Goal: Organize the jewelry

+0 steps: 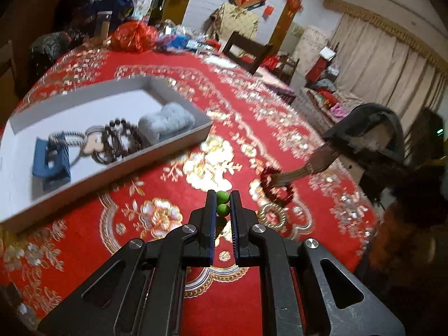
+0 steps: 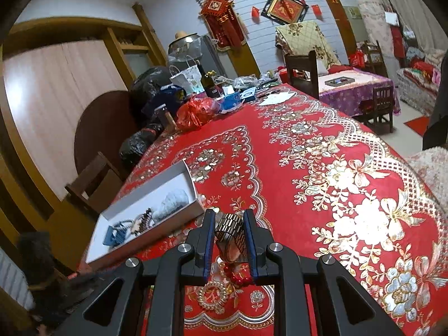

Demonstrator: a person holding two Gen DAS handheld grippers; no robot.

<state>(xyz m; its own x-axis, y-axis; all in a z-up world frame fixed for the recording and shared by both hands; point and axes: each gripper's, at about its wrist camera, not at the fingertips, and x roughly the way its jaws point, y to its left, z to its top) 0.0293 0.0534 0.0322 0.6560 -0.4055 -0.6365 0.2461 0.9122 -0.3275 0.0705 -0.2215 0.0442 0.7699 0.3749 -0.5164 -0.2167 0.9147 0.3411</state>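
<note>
My left gripper (image 1: 223,200) is shut on a green bead bracelet (image 1: 223,203), held just above the red tablecloth. My right gripper (image 2: 229,221) is shut on a metal-link watch (image 2: 229,236); in the left wrist view the watch band (image 1: 296,172) hangs from the right gripper over a red bead bracelet (image 1: 277,186) lying on the cloth. The red bracelet also shows under the right fingers (image 2: 238,275). A white box (image 1: 117,156) at the left holds dark bead bracelets (image 1: 120,142), a blue case (image 1: 51,162) and a grey cloth roll (image 1: 166,121); the box also shows in the right wrist view (image 2: 145,215).
The table with its red and gold cloth (image 2: 322,168) carries bags, a bottle (image 2: 208,82) and clutter at its far end. Dark wooden chairs (image 2: 303,72) stand beyond. A red plastic bag (image 1: 133,36) sits behind the box.
</note>
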